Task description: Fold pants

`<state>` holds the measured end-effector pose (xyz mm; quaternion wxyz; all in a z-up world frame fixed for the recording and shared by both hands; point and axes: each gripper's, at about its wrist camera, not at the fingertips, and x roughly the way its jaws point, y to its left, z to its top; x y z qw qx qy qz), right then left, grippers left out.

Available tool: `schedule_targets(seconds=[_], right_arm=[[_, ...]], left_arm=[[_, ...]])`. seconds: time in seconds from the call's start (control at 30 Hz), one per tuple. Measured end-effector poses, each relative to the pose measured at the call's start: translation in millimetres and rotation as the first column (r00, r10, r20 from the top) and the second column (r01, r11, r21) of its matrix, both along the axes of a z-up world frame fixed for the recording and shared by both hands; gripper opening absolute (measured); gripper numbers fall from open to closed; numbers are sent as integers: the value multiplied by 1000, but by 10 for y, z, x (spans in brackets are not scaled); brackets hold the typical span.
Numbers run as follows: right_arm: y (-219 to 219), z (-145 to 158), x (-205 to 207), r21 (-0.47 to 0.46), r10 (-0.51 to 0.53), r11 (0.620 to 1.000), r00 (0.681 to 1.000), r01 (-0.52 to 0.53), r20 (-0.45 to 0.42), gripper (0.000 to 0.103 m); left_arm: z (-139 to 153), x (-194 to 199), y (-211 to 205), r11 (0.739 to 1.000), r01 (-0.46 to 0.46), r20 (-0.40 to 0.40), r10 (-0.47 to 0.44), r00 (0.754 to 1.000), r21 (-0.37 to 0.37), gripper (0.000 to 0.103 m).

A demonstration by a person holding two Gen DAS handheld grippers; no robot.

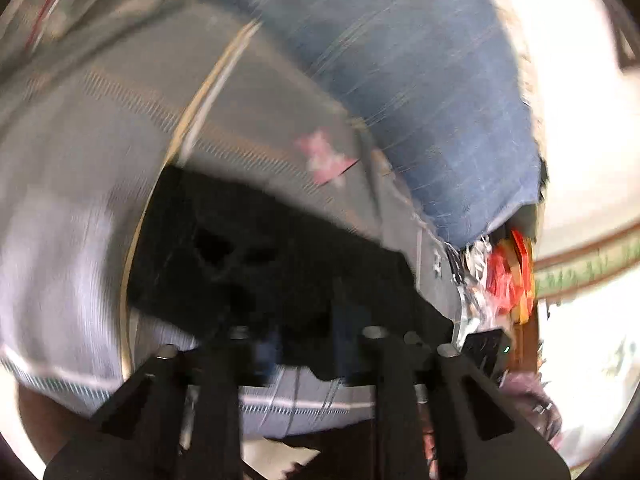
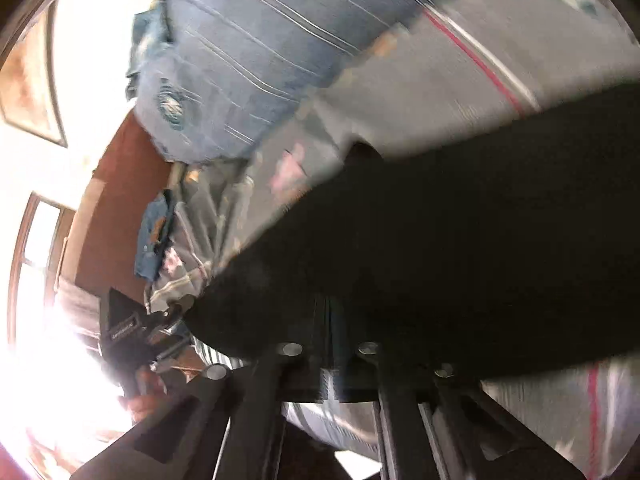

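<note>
Pants: black fabric pants (image 1: 256,264) are seen lifted just in front of both cameras, above a grey striped bed sheet (image 1: 100,128); in the right wrist view the same black cloth (image 2: 460,248) fills the near right of the frame.
Left gripper: the left gripper (image 1: 304,340) is seen with black cloth bunched right at its fingers; a pinch on the pants is judged likely, but the blur and darkness mean it cannot be told for certain.
Right gripper: the right gripper (image 2: 330,354) is seen with its fingers close together and black cloth lying over them; whether the cloth is actually pinched cannot be told.
Surroundings: a blue striped pillow (image 1: 400,80) is seen at the far side of the bed; a red and orange bundle (image 1: 512,276) lies at the far right, beyond the sheet's edge, too blurred to be identified.
Step in hand: a carry of the held edge over the bed is judged to be under way, since both views are motion-blurred.
Doing it well: both ends of the edge should be kept level and taut, so that the cloth is laid without wrinkles, and the edge lowered squarely onto the sheet before any release.
Containers: none is seen in either view.
</note>
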<state>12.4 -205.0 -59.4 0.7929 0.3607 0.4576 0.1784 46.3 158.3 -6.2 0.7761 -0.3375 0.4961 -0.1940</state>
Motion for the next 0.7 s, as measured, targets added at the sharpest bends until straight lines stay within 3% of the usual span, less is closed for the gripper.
schedule_targets(seconds=[0.1, 0.23, 0.27, 0.4, 0.47, 0.53, 0.6, 0.63, 0.7], right_arm=[[40, 242, 48, -31, 7, 1000, 996, -4, 85, 2], [201, 125, -54, -106, 58, 993, 998, -53, 38, 5], [243, 55, -95, -117, 70, 991, 997, -68, 13, 5], [296, 2, -141, -104, 79, 991, 997, -79, -9, 6], [284, 82, -111, -106, 69, 992, 997, -66, 29, 7], [211, 87, -62, -103, 50, 994, 998, -46, 35, 22], [120, -34, 6, -130, 20, 991, 1000, -20, -3, 32], [71, -120, 37, -138, 3, 990, 999, -9, -43, 29], [-55, -146, -10, -53, -21, 998, 999, 19, -49, 28]], left_arm=[[121, 37, -29, 996, 9, 79, -16, 997, 85, 16], [-443, 14, -14, 977, 17, -71, -2, 998, 212, 16], [-577, -15, 22, 980, 23, -91, -5, 996, 197, 16], [-465, -107, 140, 991, 0, -69, 9, 998, 133, 21], [-401, -123, 168, 996, -4, -72, 10, 997, 85, 27], [-357, -133, 157, 994, -11, -68, 18, 997, 104, 58], [-381, -124, 114, 969, -40, -54, 55, 997, 245, 61], [-439, -107, 73, 953, -26, -72, 50, 996, 303, 60], [-399, -152, 114, 954, -11, -71, 34, 997, 301, 60]])
